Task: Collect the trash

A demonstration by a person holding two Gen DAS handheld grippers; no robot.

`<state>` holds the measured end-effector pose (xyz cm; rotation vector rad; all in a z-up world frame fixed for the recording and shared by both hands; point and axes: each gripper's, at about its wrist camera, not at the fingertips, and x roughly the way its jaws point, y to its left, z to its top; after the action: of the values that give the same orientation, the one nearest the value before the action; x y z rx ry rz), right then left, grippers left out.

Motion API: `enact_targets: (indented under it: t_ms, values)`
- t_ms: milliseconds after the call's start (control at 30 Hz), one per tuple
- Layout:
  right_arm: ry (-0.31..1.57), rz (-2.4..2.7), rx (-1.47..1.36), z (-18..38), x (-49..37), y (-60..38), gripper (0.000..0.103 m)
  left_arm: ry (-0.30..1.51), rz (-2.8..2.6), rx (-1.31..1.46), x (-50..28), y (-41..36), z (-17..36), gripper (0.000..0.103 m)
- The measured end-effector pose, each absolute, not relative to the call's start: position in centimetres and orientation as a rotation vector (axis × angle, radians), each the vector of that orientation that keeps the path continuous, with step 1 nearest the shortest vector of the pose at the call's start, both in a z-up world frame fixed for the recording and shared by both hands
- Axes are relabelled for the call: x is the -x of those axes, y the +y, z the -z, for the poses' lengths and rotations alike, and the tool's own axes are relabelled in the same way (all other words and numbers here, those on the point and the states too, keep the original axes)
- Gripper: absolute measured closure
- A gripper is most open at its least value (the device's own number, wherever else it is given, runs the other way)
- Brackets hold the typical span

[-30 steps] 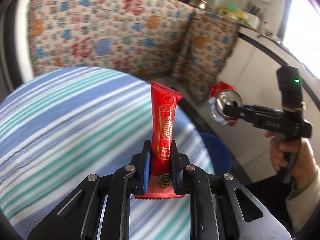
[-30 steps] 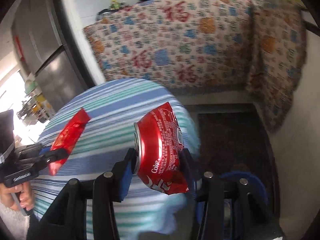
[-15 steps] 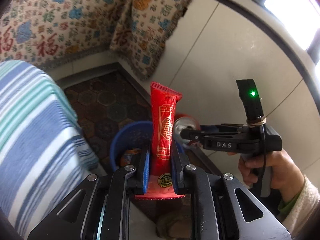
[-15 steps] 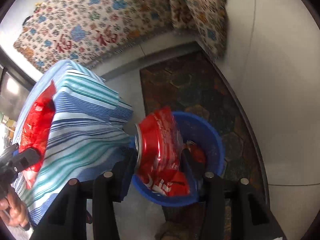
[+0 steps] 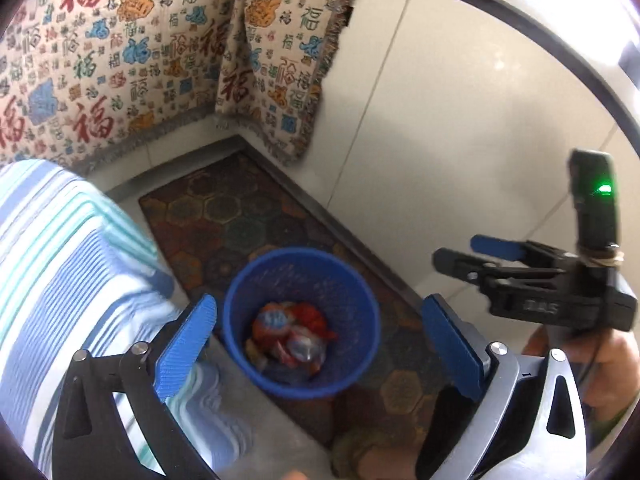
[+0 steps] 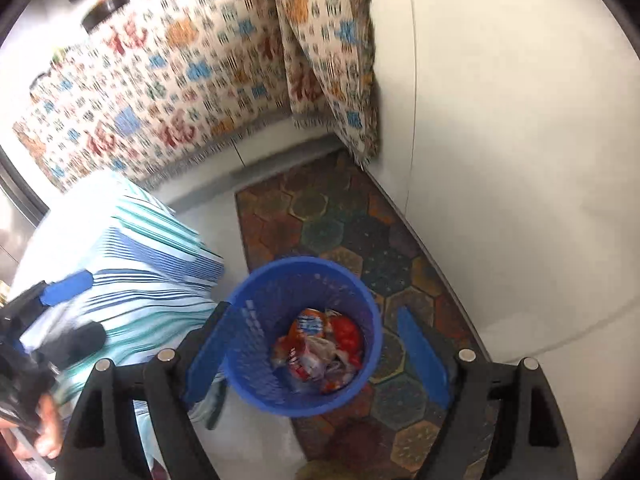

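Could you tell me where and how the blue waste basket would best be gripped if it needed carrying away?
Grip the blue waste basket by its open rim, coming from above with one claw finger inside and one outside the thin mesh wall. It stands upright on the patterned mat and looks too wide to span. The side away from the striped tablecloth looks freest.

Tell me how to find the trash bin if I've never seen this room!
Look at the dark mat with six-sided patches, on the floor below the patterned blanket. The bin stands on it, beside the striped cloth. It is the only round blue mesh basket there, with wrappers inside.
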<state>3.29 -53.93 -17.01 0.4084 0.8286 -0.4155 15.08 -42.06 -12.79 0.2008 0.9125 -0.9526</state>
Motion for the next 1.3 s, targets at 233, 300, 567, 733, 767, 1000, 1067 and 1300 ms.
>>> enact_targets:
  t_ms: [233, 300, 567, 733, 767, 1000, 1067, 1300]
  values:
    - [0.799, 0.523, -0.334, 14.0, 4.5, -46.3, 0.016, 0.766, 0.749, -0.267, -9.2, -36.7, 9.8, 0.0]
    - [0.795, 0.568, -0.313, 13.7, 6.4, -44.6, 0.014, 0.799, 0.739, -0.28, -8.1, -35.8, 9.9, 0.0]
    - [0.812, 0.579, -0.308, 13.1, 9.7, -41.9, 0.014, 0.798, 0.661, -0.378, -5.0, -35.4, 9.9, 0.0]
    - [0.796, 0.582, -0.283, 12.1, 10.0, -40.7, 0.014, 0.832, 0.641, -0.379, -4.8, -35.3, 9.5, 0.0]
    - [0.791, 0.586, -0.276, 11.8, 10.1, -40.5, 0.014, 0.844, 0.646, -0.379, -4.8, -35.2, 9.5, 0.0]
    - [0.779, 0.617, -0.256, 11.2, 10.6, -40.6, 0.014, 0.862, 0.668, -0.36, -4.9, -34.9, 9.2, 0.0]
    - [0.781, 0.62, -0.26, 11.2, 10.6, -40.6, 0.014, 0.861, 0.674, -0.354, -4.8, -34.8, 9.2, 0.0]
    - [0.794, 0.619, -0.261, 11.4, 10.4, -40.6, 0.014, 0.855, 0.682, -0.364, -4.4, -35.1, 9.2, 0.0]
